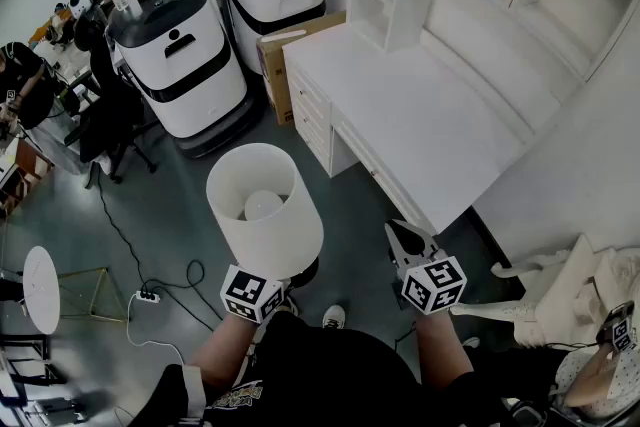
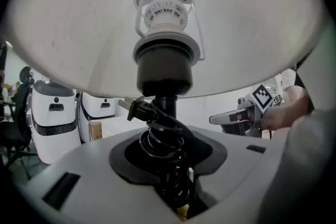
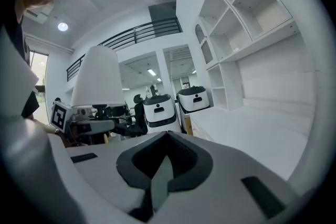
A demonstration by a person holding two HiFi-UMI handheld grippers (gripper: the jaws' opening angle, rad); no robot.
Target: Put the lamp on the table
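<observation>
The head view looked steeply down from above the person onto the lamp (image 1: 264, 205), with the bench (image 1: 430, 125) ahead at the right. The left gripper view sat close under the shade, facing up the lamp's stem; the right gripper (image 2: 215, 119) showed at its right. The right gripper view faced nearly level along the bench's front edge. All three shared the lamp and the white robots (image 1: 185, 55).
</observation>
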